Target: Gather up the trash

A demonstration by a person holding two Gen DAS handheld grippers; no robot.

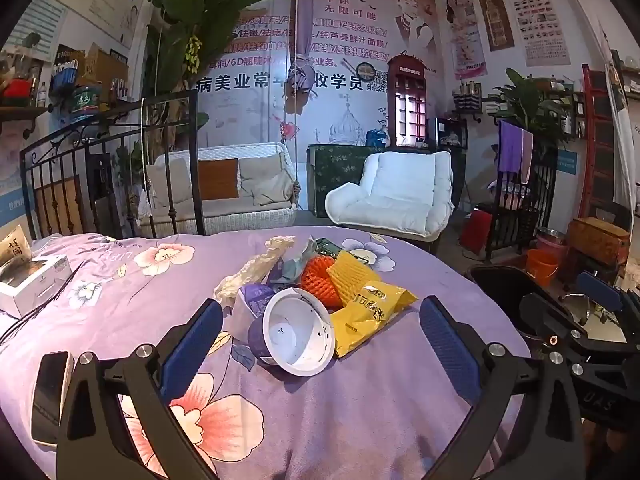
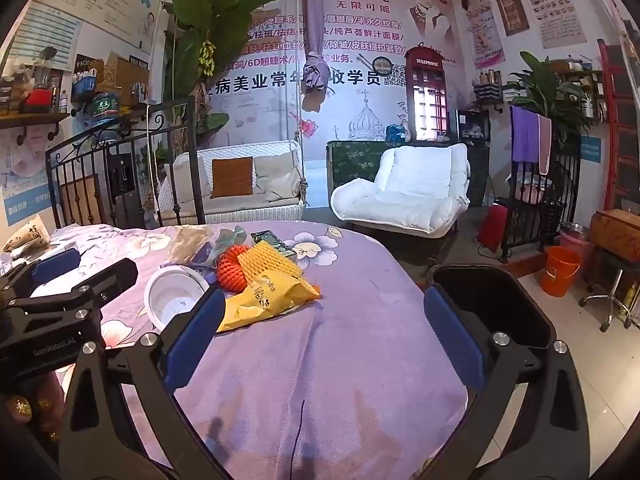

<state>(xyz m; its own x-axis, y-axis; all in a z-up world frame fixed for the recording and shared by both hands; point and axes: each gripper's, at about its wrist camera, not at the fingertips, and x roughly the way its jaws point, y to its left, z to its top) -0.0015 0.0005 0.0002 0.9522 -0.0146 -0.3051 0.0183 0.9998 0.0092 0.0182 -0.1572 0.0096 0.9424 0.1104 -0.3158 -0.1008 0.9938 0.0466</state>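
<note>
Both tools agape — trash pile untouched.

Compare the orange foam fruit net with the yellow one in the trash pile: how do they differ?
Colour: the orange foam net is deep orange, while the yellow foam net is pale yellow.
Shape: the orange net bulges into a rounded ball; the yellow net lies flatter, like a wedge.
Position: the yellow net leans on the orange net's right side and partly covers it.
Shared: both are mesh foam sleeves in the pile on the purple bedspread, touching.
</note>
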